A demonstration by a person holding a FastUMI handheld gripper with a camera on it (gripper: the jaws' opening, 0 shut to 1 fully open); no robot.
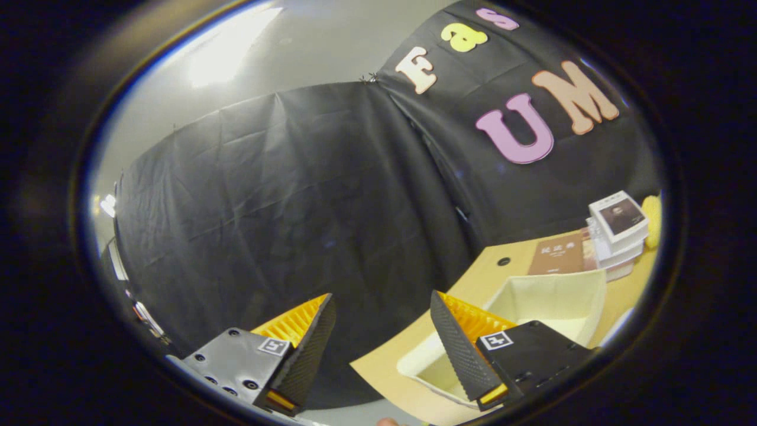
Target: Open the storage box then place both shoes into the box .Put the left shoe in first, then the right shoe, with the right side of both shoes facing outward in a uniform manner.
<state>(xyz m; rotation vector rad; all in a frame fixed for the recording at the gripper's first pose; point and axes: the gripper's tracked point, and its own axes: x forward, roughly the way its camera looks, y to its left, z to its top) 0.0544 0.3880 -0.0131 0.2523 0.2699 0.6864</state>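
Tongs (pixel 383 331) stood open and empty, tilted away from the counter (pixel 473 278) — the open cream storage box (pixel 550 299) sat behind the right finger, probably ready for shoes.

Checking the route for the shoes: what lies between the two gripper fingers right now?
Nothing is held. In the gripper view the open gripper frames black booth cloth and a wooden table's corner; the open cream fabric storage box sits behind the right finger.
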